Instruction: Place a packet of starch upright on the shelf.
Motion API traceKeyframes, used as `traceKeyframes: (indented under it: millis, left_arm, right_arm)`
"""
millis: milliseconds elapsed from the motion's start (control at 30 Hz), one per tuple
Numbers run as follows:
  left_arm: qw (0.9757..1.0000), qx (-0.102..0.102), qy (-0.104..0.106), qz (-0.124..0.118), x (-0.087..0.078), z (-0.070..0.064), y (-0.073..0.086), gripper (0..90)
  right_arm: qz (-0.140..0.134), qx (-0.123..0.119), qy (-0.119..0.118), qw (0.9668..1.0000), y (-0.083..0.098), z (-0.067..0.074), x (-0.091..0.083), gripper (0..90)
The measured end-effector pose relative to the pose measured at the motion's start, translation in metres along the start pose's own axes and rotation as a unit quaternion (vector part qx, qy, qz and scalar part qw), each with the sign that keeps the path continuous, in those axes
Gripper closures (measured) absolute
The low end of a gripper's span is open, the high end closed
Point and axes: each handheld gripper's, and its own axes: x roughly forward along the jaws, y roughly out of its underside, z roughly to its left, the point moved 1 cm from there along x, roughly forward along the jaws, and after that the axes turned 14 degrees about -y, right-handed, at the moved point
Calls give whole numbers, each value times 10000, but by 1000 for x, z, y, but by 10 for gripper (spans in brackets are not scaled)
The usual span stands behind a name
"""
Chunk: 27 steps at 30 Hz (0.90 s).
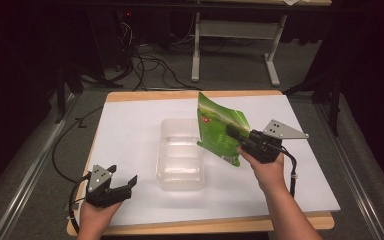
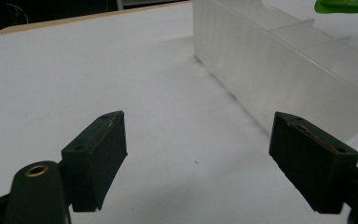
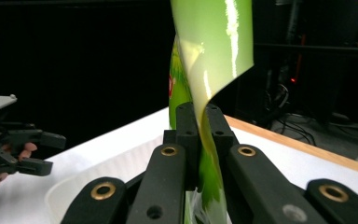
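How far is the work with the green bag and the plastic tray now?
Done: the right gripper has lifted the green bag off the table, its jaws shut on the bag.
In hand: the bag hangs over the right side of the clear tray.
Left: the bag is not yet in the tray. The left gripper rests open near the table's front left corner, holding nothing.

A glossy green pouch hangs tilted, pinched in the right claw, above the clear plastic tray on the table.
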Motion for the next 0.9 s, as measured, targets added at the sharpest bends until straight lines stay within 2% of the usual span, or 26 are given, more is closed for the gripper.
traceKeyframes:
  millis: [200, 233, 567, 767, 800, 900]
  left_arm:
    - [10000, -35, -40, 1, -2, 1, 2, 194]
    - [10000, -38, -54, 8, -2, 2, 2, 194]
    - [9999, -104, -116, -35, -5, 4, 3, 194]
    - [9999, -93, -116, -19, -5, 4, 3, 194]
    - [9999, -83, -112, -32, -5, 4, 3, 194]
    - [9999, -54, -115, -39, -6, 4, 3, 194]
  right_arm:
    - [-27, -50, -280, 9996, -3, 2, 14, 883]
    - [-43, 22, -364, 9993, -3, 2, 19, 883]
    - [-29, -51, -706, 9975, -3, 8, 42, 883]
    - [-8, -58, -954, 9954, -1, 14, 55, 883]
    - [-39, 13, -1101, 9939, -1, 14, 59, 883]
    - [-54, 15, -1221, 9925, 0, 15, 62, 883]
